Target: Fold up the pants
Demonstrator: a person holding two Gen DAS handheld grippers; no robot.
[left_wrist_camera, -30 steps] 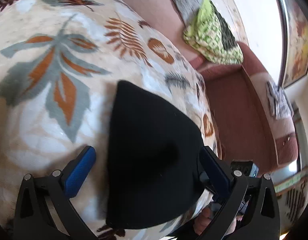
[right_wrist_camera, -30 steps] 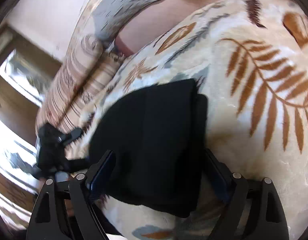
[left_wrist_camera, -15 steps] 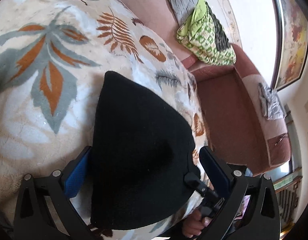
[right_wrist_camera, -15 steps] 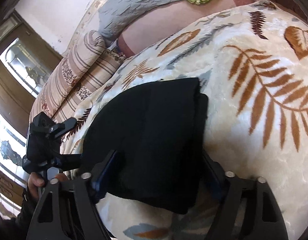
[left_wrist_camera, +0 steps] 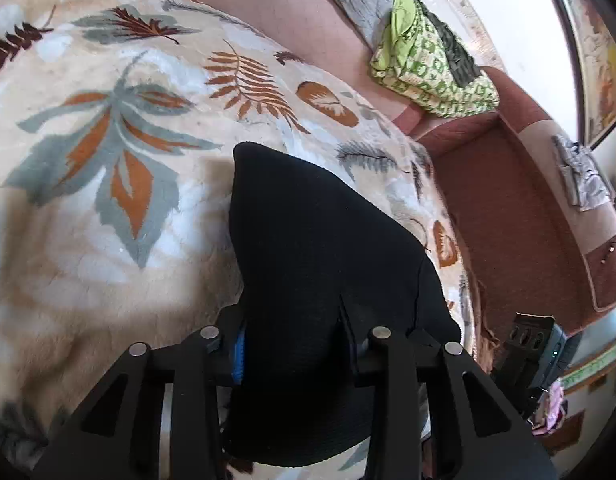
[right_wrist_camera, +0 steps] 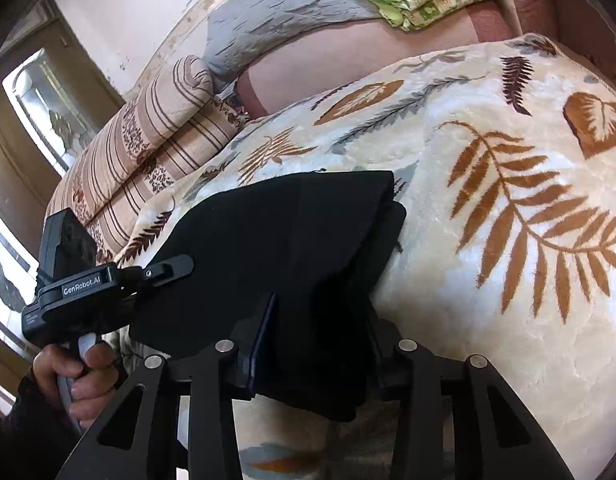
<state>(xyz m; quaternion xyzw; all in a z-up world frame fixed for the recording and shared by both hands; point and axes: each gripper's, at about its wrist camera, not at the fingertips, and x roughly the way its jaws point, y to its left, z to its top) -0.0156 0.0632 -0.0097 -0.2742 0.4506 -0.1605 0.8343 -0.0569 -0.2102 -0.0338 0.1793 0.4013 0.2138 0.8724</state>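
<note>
The black pants (left_wrist_camera: 319, 264) lie already folded into a compact, layered bundle on the leaf-patterned blanket (left_wrist_camera: 108, 168) that covers the sofa, near the blanket's front edge. Both tools are at the near end of the bundle. The left tool (left_wrist_camera: 294, 344) has just been closing, and its jaws now pinch the near edge of the cloth, the fabric bunching up between them. The right tool (right_wrist_camera: 315, 344) has likewise been closing, and the stacked layers sit gripped between its jaws. In the right wrist view, the left tool can also be seen from the side, carried by the person's hand (right_wrist_camera: 82, 376) at the bundle's left corner.

The step in hand looks like taking hold of the near edge for a further fold, or for lifting the bundle away. To do it well, each tool should catch every layer of the stack, not just the top one; the offset edges visible at the bundle's right side suggest that lower layers could slip out. Both tools should rise together and travel at the same pace, so the cloth stays taut between them and does not sag or twist. The plush blanket may drag on the underside, so lifting clear before moving across would keep the folds aligned. A green patterned cloth (left_wrist_camera: 431, 68) on the sofa back lies well apart.
</note>
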